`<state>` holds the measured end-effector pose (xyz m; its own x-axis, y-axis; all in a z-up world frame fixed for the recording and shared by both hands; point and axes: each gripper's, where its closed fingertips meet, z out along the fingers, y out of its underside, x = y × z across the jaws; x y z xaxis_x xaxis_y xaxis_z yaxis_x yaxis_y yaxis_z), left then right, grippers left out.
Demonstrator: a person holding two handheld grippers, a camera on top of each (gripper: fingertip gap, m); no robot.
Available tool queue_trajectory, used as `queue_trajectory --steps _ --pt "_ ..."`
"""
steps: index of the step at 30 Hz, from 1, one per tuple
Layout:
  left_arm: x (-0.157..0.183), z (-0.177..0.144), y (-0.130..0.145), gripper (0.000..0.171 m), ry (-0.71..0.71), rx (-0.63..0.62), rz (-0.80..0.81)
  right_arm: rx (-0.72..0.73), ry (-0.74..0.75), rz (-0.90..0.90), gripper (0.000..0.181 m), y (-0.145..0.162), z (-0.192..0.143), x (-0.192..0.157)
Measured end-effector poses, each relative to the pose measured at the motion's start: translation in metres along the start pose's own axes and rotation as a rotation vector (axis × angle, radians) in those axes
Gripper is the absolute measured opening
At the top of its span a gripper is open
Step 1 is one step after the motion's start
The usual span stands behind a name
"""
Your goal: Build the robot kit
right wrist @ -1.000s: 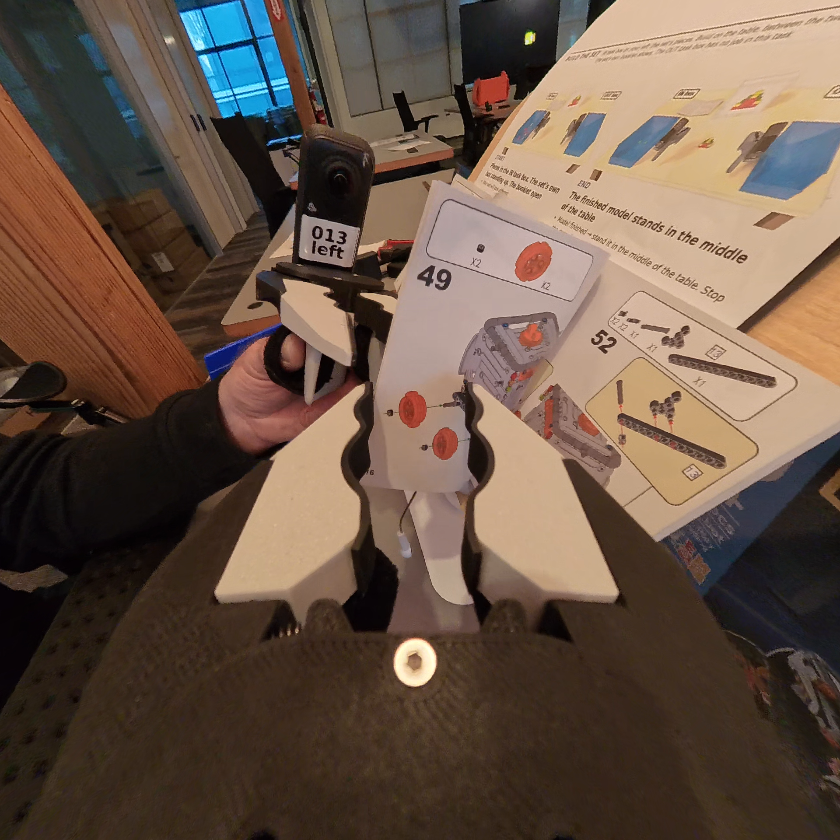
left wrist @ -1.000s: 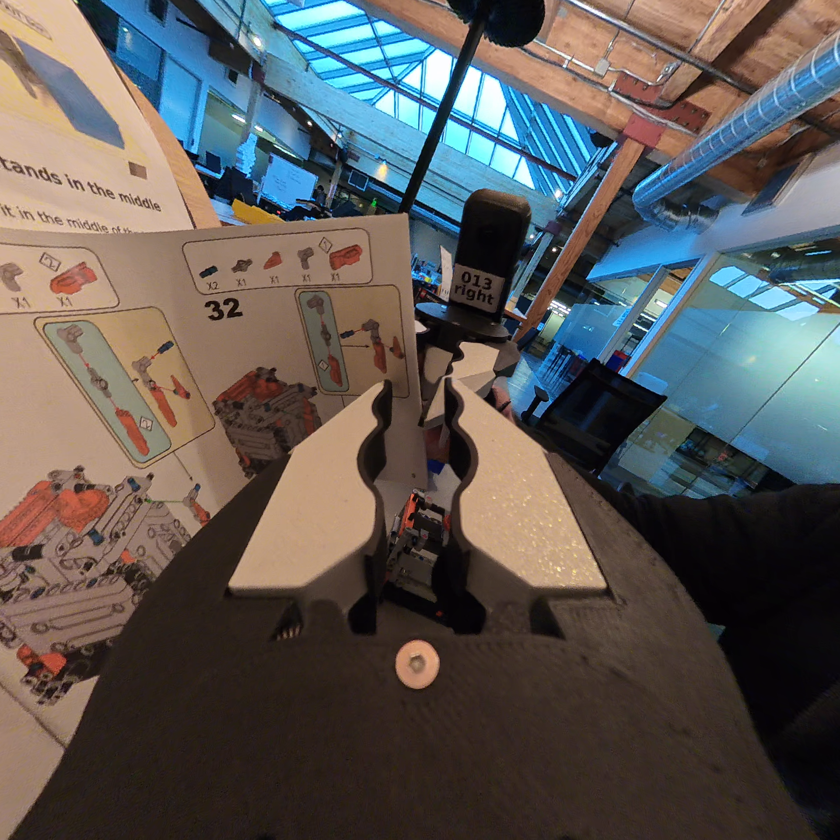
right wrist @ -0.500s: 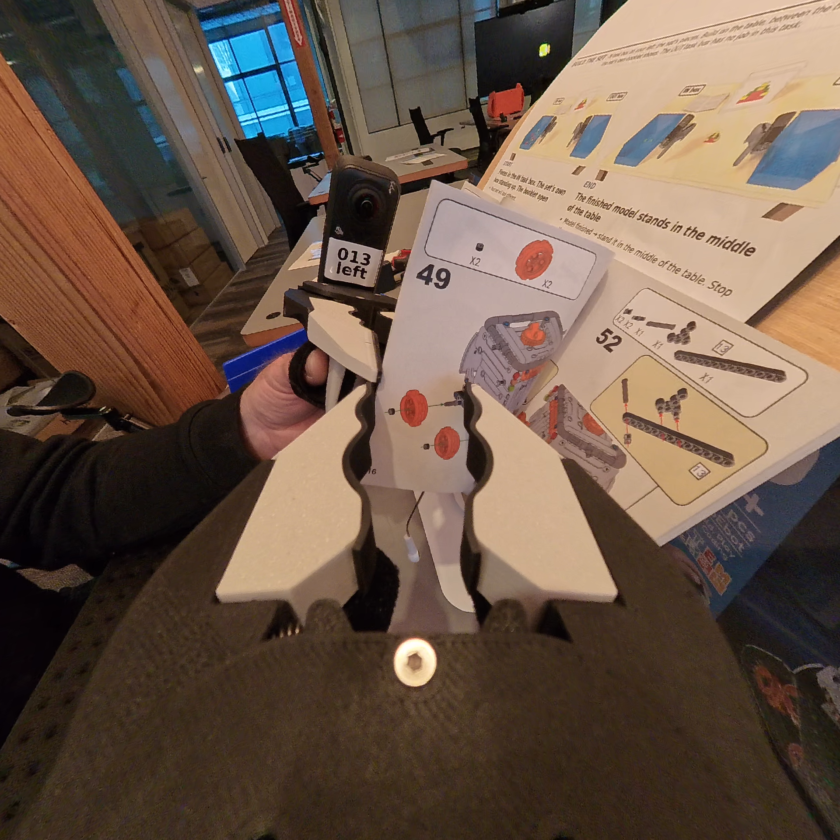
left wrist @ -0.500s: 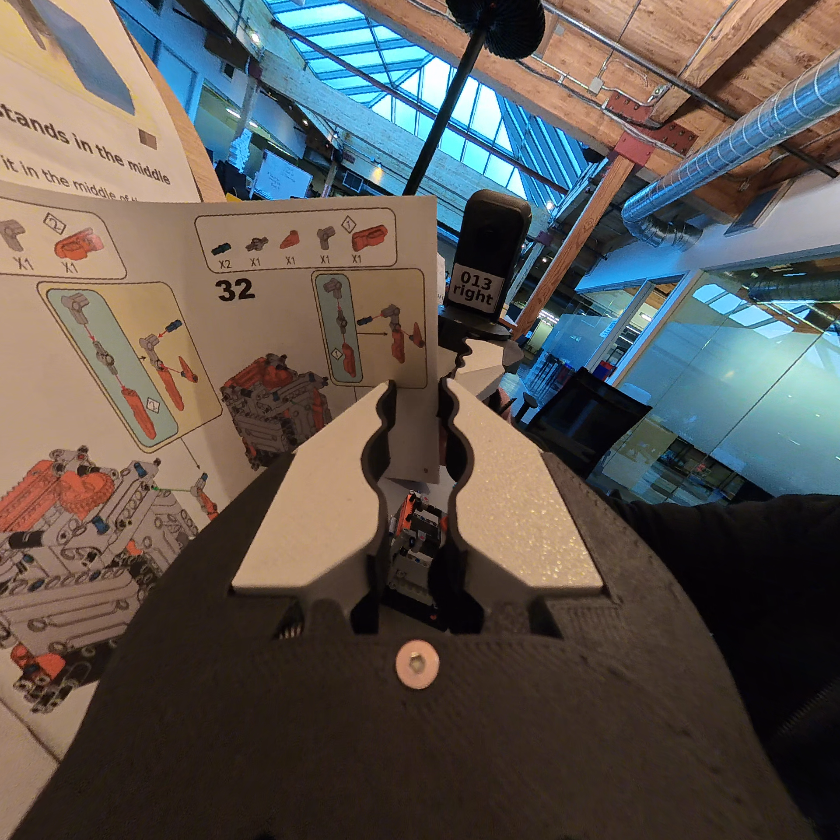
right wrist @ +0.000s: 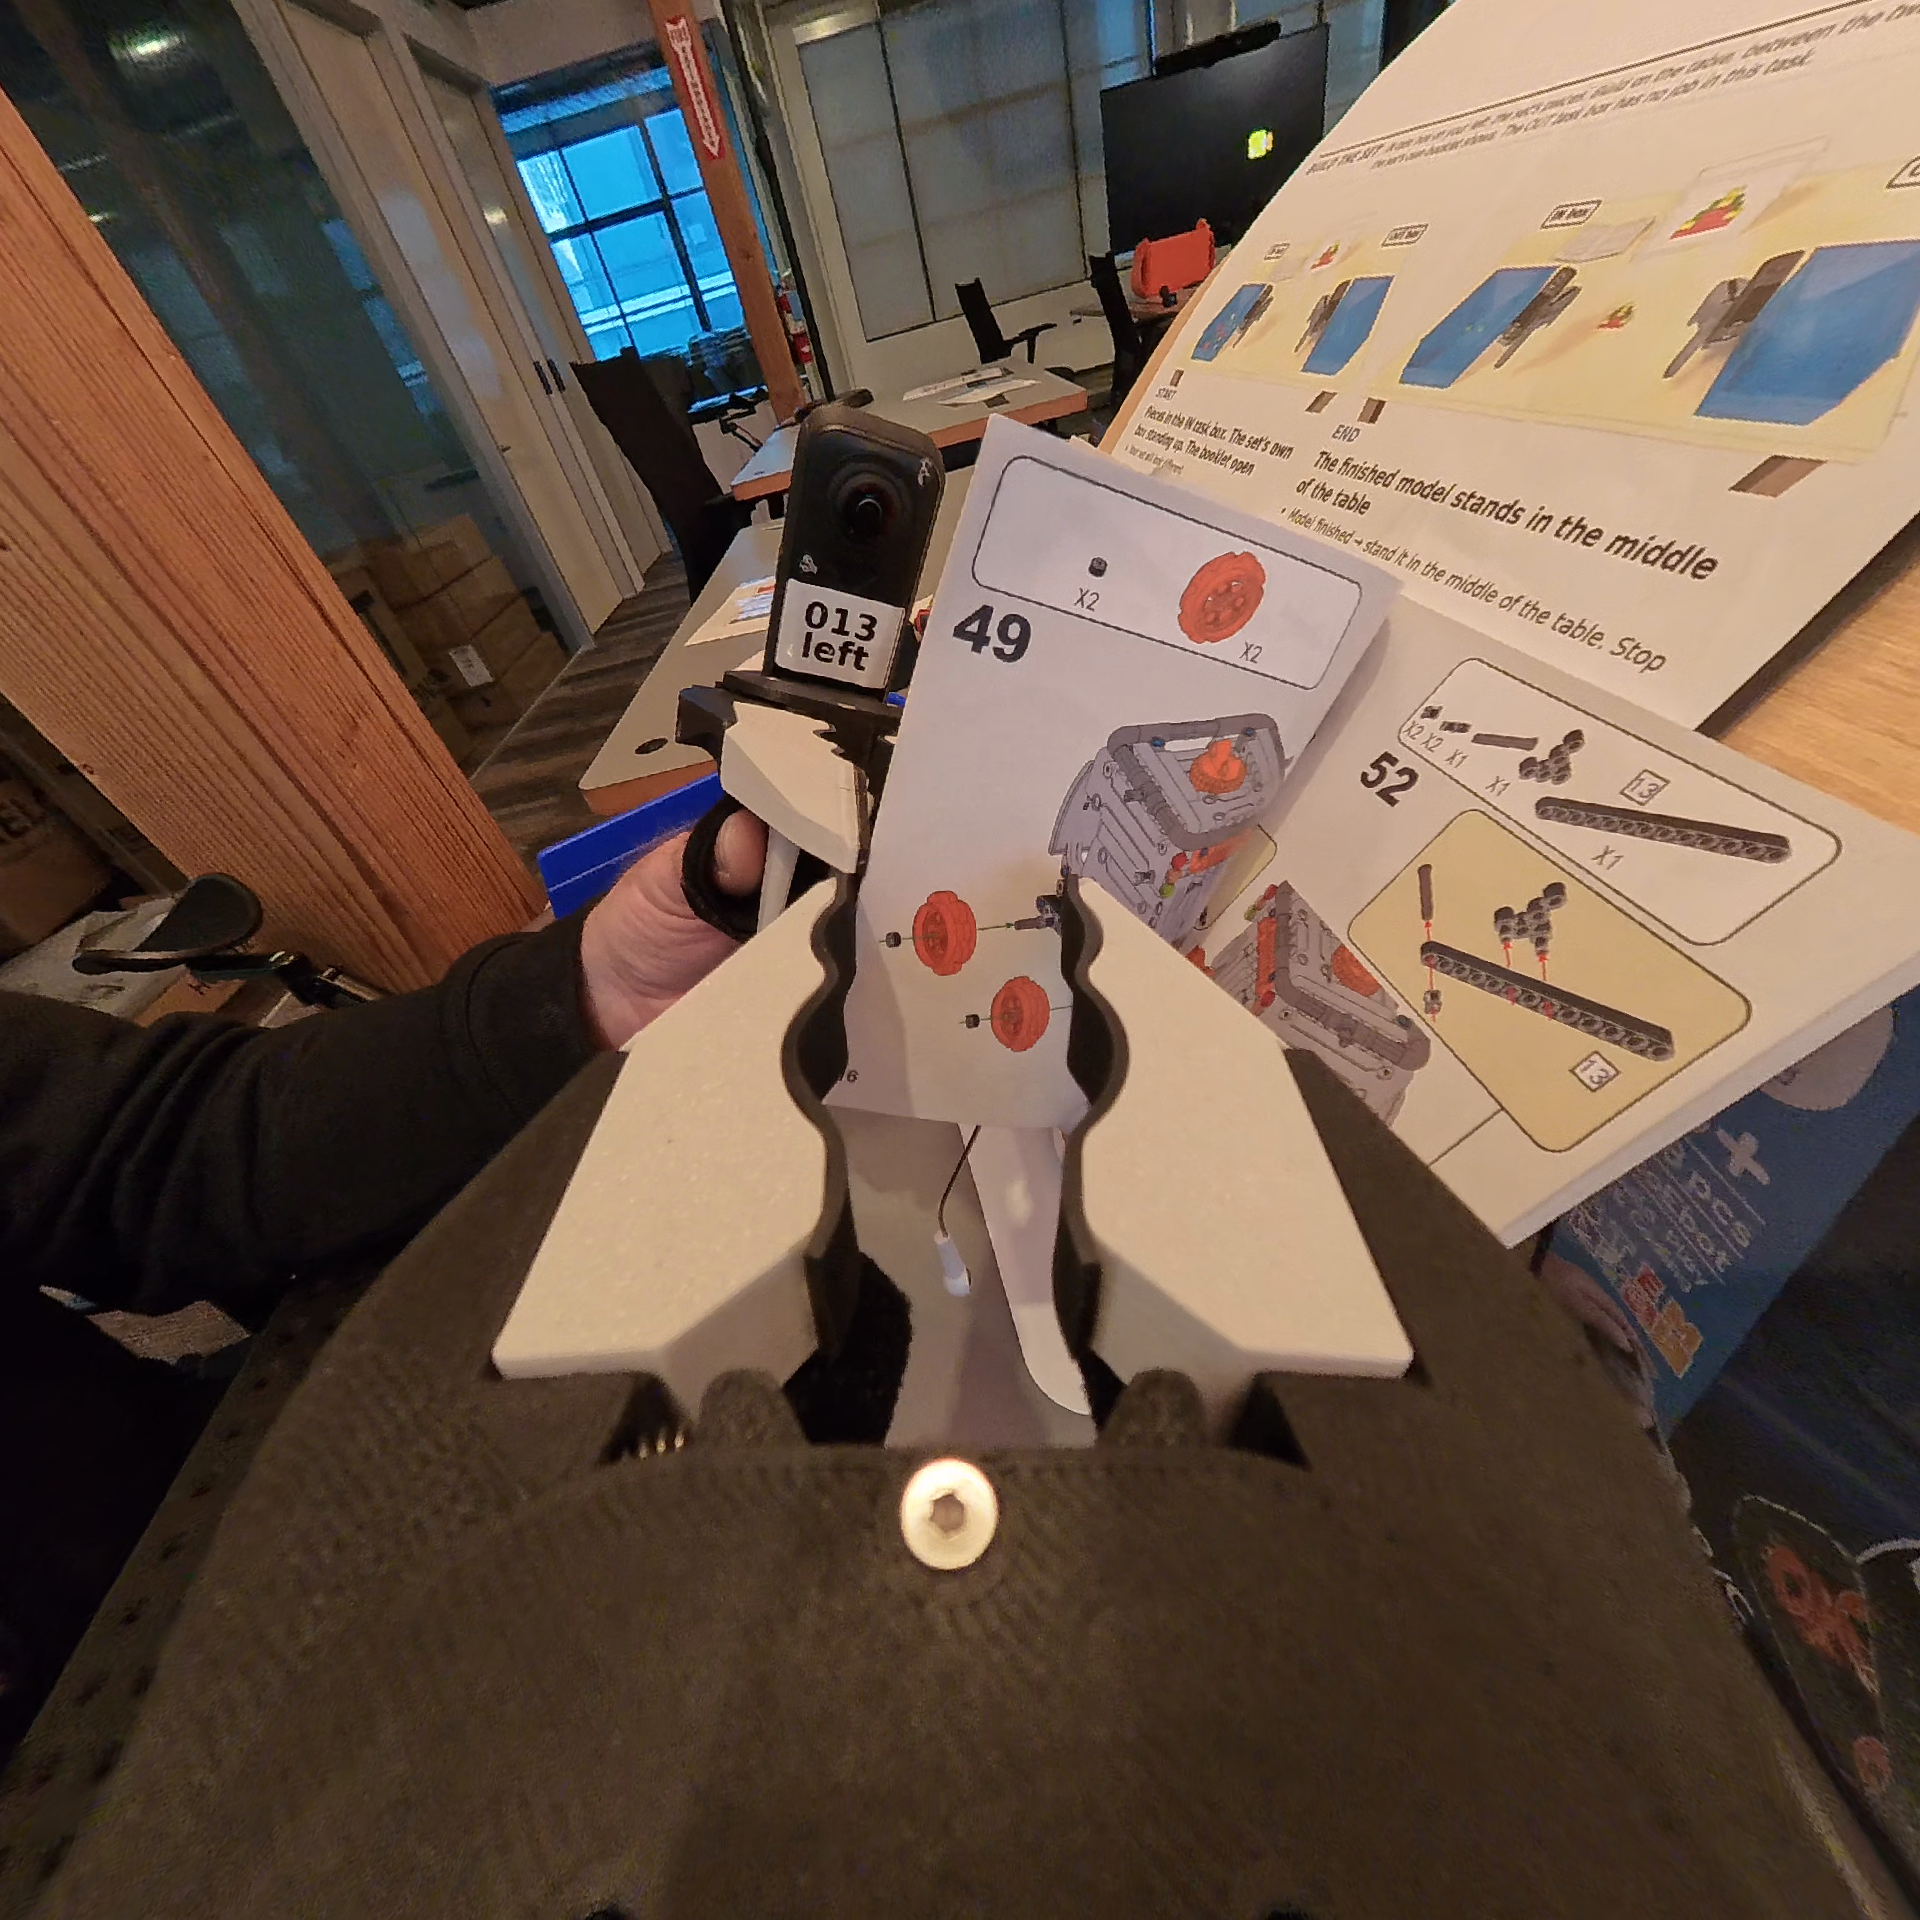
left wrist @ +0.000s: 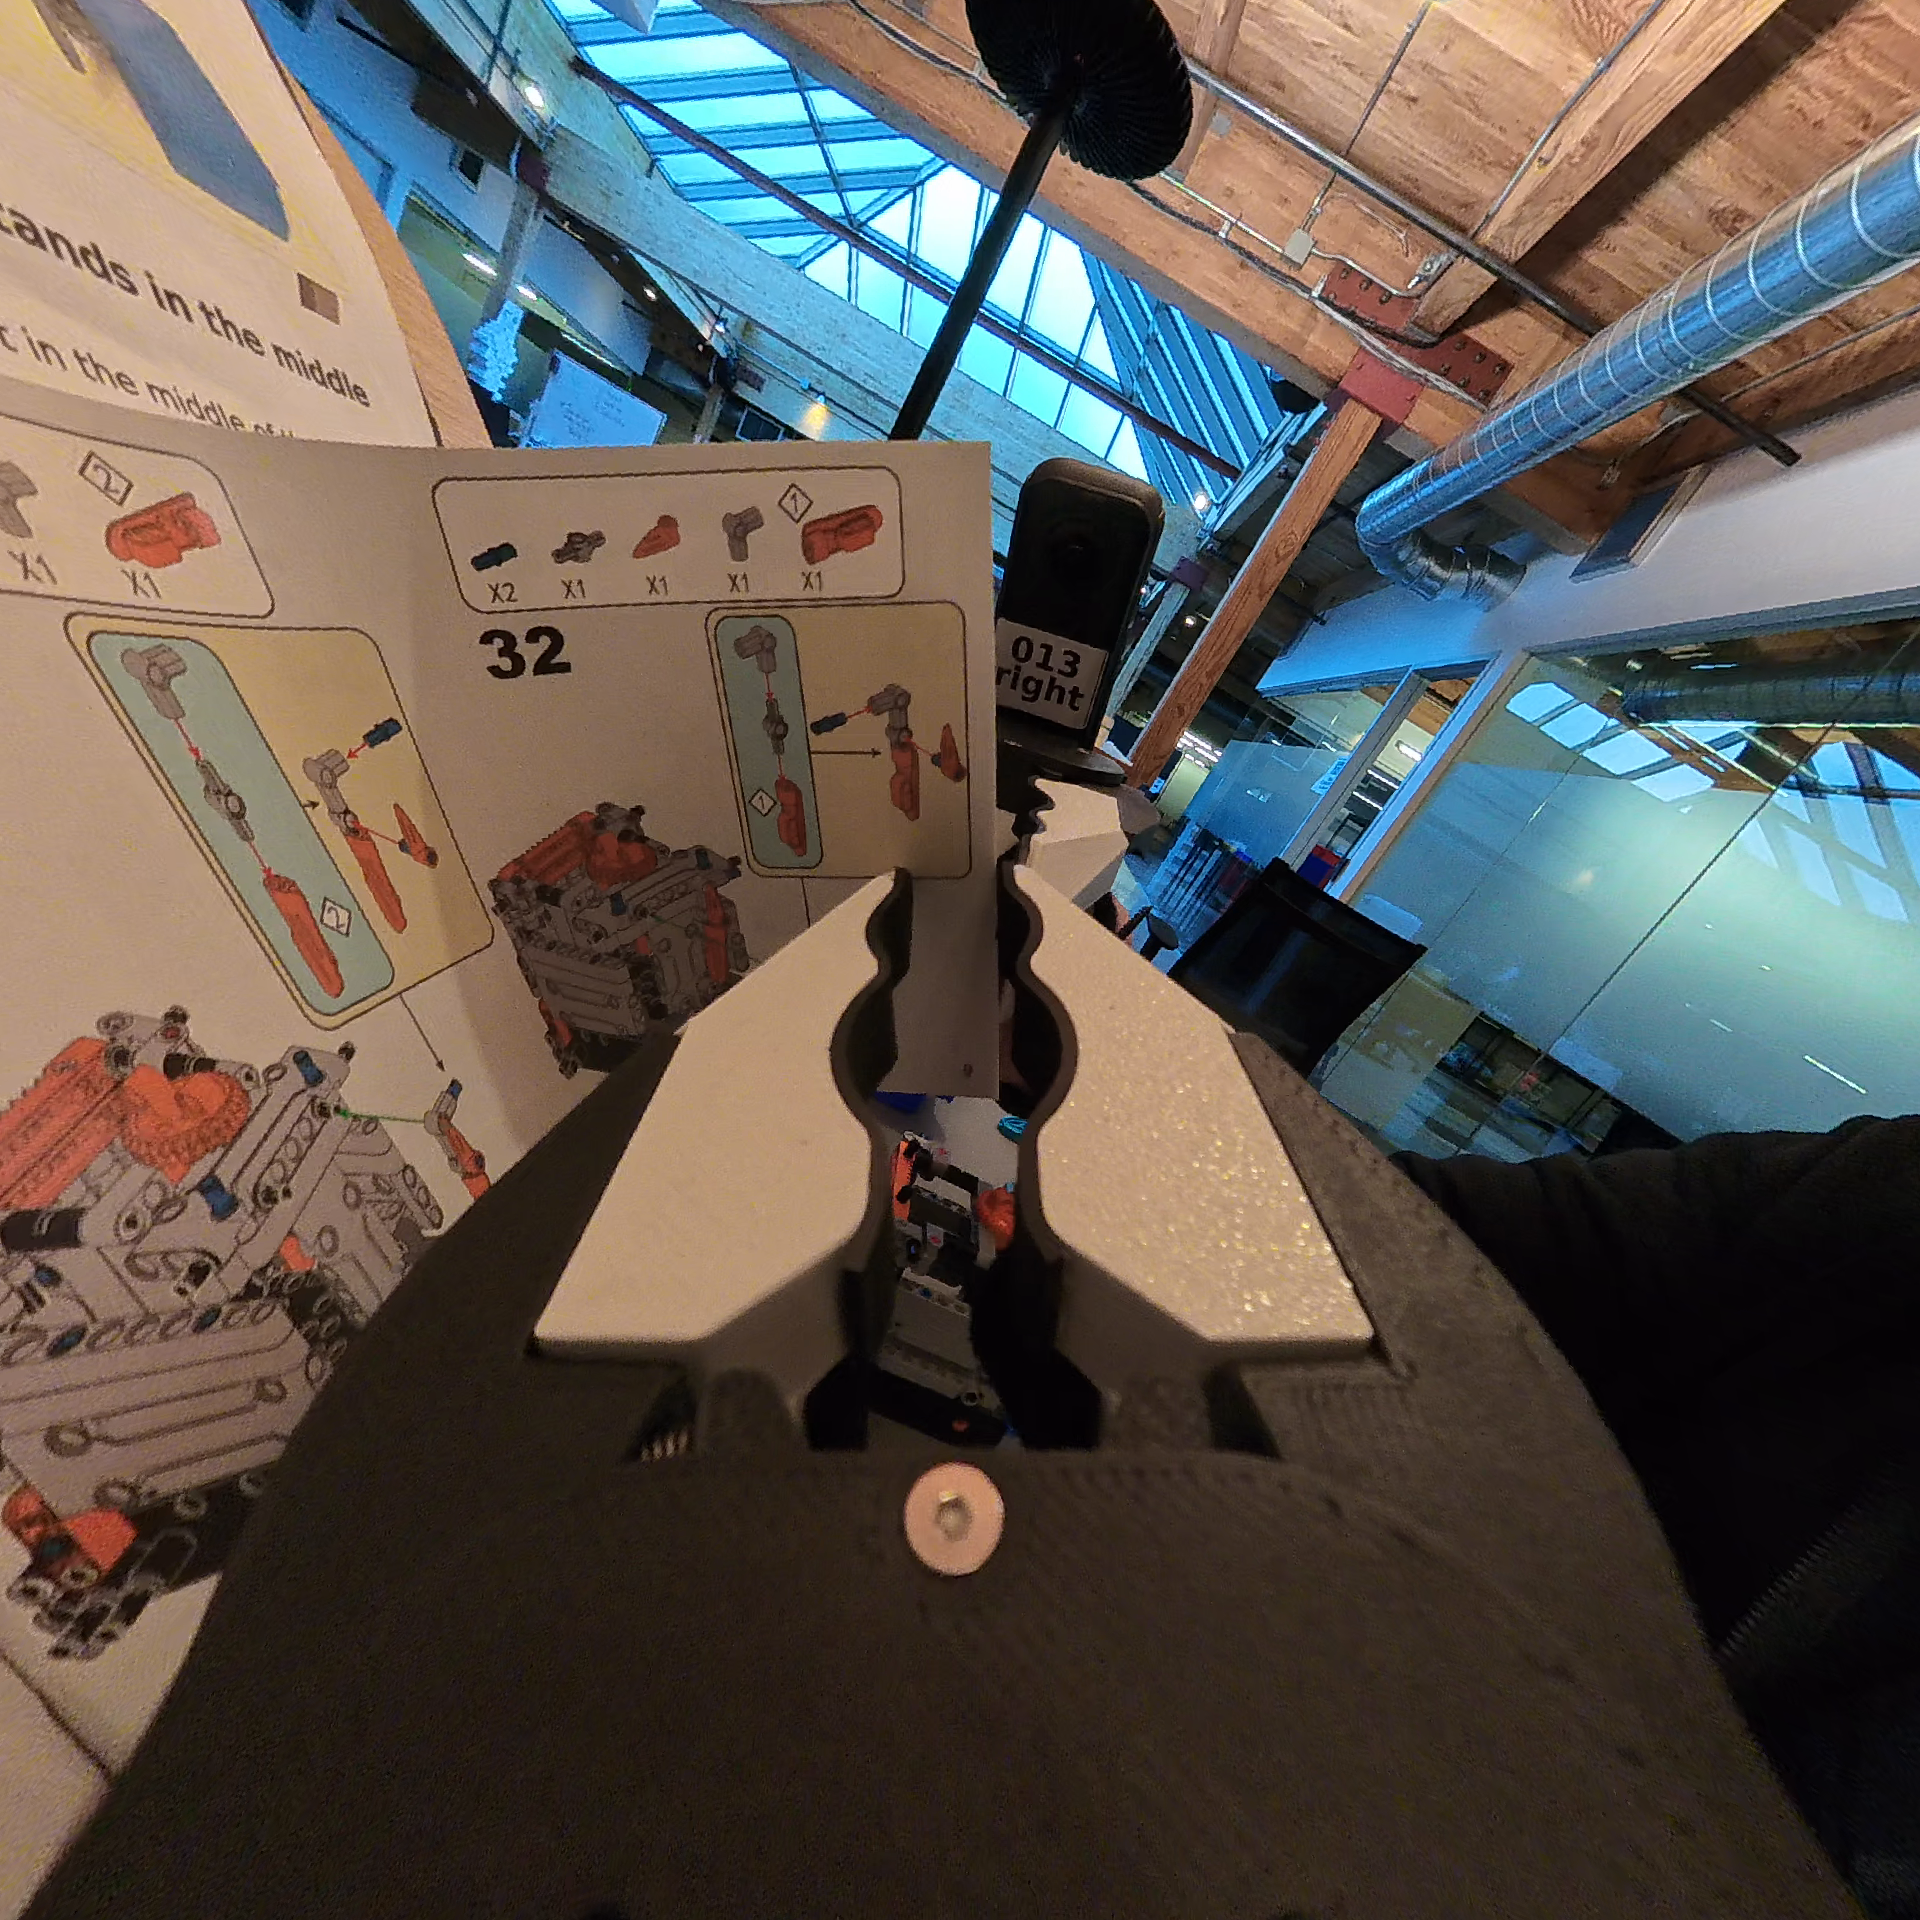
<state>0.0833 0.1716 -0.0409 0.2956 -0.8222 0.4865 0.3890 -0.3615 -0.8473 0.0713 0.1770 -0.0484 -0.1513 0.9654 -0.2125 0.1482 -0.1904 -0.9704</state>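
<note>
While the booklet (left wrist: 260,831) stands open at the left of the left wrist view, one thin leaf (left wrist: 665,748) of it is lifted away from the other pages, and its free edge reaches into the left gripper (left wrist: 951,899). The jaws of this gripper are close together with only a narrow gap, and the edge of the leaf stands in that gap; whether the pads really press the paper, the pictures do not show. Low between the same fingers, a small brick model (left wrist: 935,1247) in grey and orange is partly visible. The paper is matte and bends softly; the fingers are pale, grainy plastic with wavy dark inner pads, set in a rough black printed body.

From the right wrist view, a hand (right wrist: 644,966) in a dark sleeve holds the left gripper beside the left edge of the raised leaf. The leaf faces the right gripper (right wrist: 951,904), whose jaws are spread apart, with the lower part of the leaf showing between them, seemingly not clamped. Further right lie the flat pages of the booklet, above them a stiff white instruction board (right wrist: 1558,416) leaning back, and below them a blue cardboard box (right wrist: 1683,1226). So the leaf is raised but not yet laid down on either side
</note>
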Motion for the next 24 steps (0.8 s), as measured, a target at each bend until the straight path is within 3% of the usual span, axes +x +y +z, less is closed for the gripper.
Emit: queue_trajectory --steps 16,24 --pt "0.0001 -0.001 -0.0004 0.0 0.025 0.014 -0.017 0.015 -0.003 0.02 0.037 -0.0006 -0.0023 0.0032" --pt "0.0006 -0.0007 -0.0007 0.004 0.039 0.022 -0.027 0.019 -0.014 0.022 0.036 -0.0017 -0.0033 0.002"
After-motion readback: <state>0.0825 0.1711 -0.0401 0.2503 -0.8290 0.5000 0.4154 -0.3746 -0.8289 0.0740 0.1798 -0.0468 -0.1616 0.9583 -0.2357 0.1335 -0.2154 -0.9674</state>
